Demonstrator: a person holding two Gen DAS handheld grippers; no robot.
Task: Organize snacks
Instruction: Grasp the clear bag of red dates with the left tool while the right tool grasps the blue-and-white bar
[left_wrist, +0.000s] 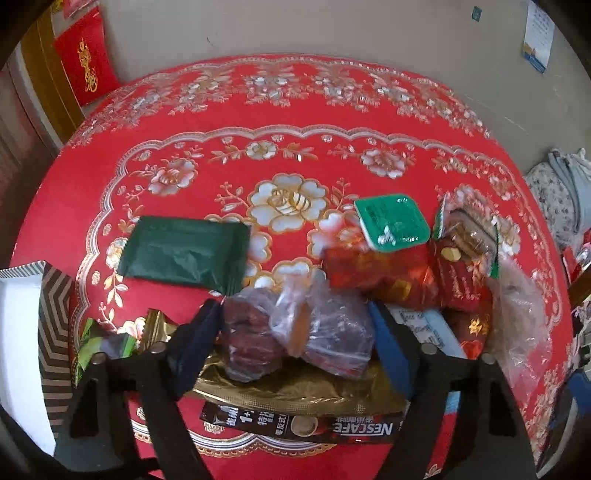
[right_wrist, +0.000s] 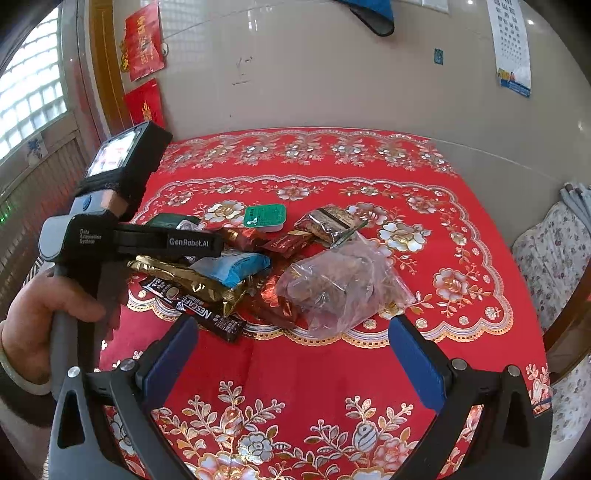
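Left gripper: jaws partly closed around a clear bag of dark red snacks, atop a gold packet on the red tablecloth; contact unclear. Right gripper: wide, empty.

Home; floral tablecloth, wall calendar

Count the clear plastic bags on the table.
2: a small bag of dark red snacks between the left gripper's fingers, and a larger crumpled bag right of the pile. More may be hidden.
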